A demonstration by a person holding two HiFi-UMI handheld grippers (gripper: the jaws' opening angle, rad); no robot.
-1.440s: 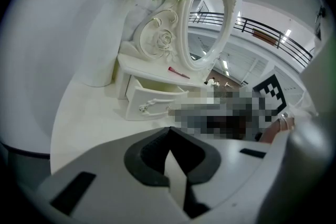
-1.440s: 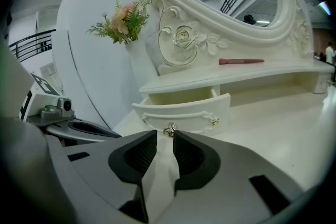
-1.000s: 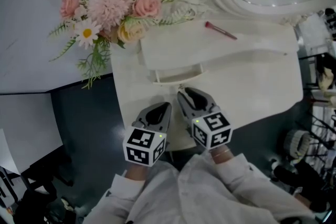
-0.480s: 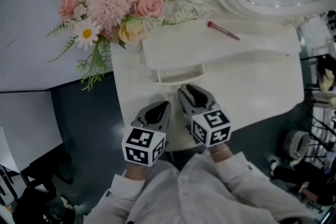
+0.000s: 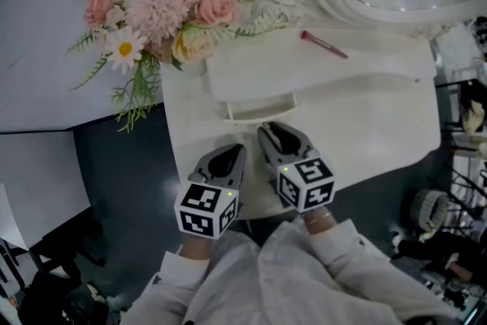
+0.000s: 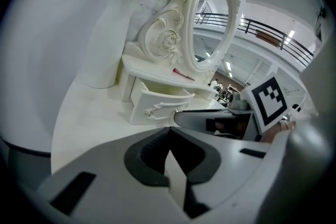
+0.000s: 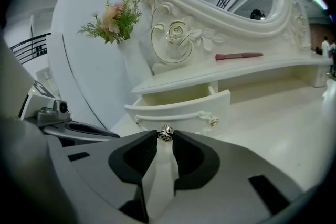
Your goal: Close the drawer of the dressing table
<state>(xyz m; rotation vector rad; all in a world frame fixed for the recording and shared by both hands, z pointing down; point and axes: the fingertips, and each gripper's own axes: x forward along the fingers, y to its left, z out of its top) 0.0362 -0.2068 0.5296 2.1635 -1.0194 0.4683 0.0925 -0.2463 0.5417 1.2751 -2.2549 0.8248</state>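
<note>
Left gripper point(image 5: 235, 151) eased back, right gripper point(image 5: 263, 133) pinching drawer knob point(image 7: 166, 132), flowers point(image 5: 163, 7) beyond

A bouquet of pink, cream and white flowers with green sprigs point(image 5: 163, 11) stands in a tall white vase point(image 6: 108, 42) at the far left of a pale white tabletop point(image 5: 380, 129). A slim dark-red stick point(image 5: 323, 45) lies flat to the bouquet's right, apart from it. Dark grey floor point(image 5: 114, 179) shows beside the tabletop.
</note>
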